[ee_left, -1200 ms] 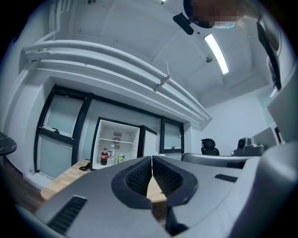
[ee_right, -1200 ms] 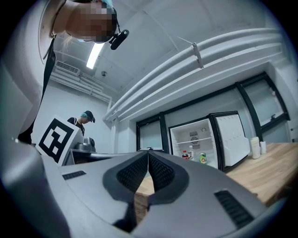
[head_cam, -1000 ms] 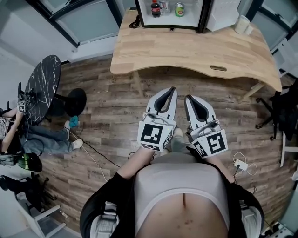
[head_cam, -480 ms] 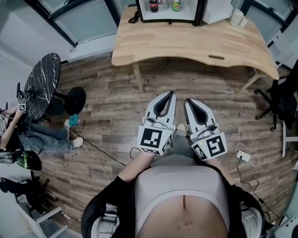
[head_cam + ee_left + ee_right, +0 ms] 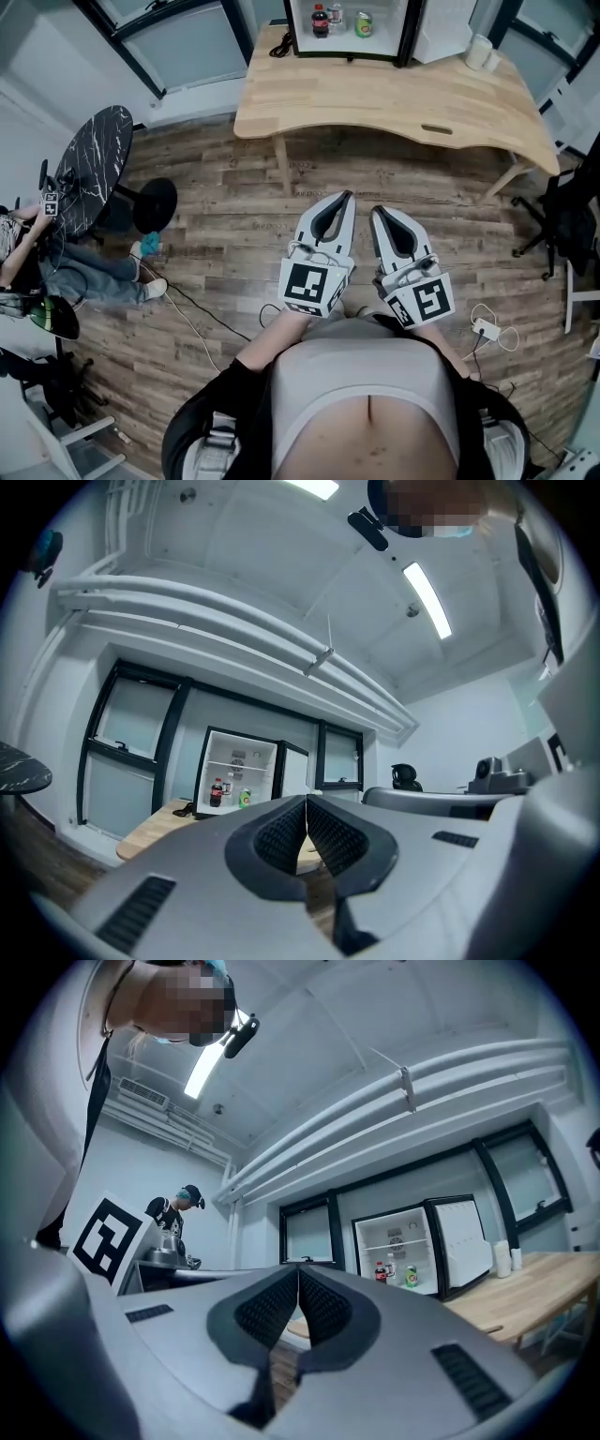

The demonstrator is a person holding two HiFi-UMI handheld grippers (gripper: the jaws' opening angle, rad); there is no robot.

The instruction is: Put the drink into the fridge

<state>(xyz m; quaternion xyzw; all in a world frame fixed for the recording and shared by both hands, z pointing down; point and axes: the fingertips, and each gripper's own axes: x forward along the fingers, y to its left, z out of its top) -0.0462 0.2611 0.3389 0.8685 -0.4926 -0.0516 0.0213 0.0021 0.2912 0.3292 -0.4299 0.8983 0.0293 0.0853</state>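
Right, I'm looking at the fridge (image 5: 392, 28) up at twelve o'clock, standing on the far edge of the desk (image 5: 394, 98) with its white door (image 5: 445, 28) swung wide to the right. Inside, low down, three drinks stand in a row: a cola bottle (image 5: 320, 21) on the left, a pale bottle (image 5: 336, 16) just beside it and a green can (image 5: 364, 23) on the right. The shelf above them looks bare from the gripper views.

The left gripper (image 5: 345, 197) is closed tight, pads together with nothing between them. The right gripper (image 5: 377, 212) is the same, closed and empty. Both are held close to my operator's body, side by side, pointing to twelve o'clock and well apart from the desk.

Open plank floor (image 5: 234, 216) runs between the grippers and the desk's curved front edge. At nine o'clock a round black marble table (image 5: 89, 169) stands, with a seated person (image 5: 56, 272) beside it. A dark office chair (image 5: 567, 216) sits at three o'clock. A cable (image 5: 187, 314) trails across the floor at eight o'clock, and a white adapter (image 5: 486, 330) lies at four o'clock.
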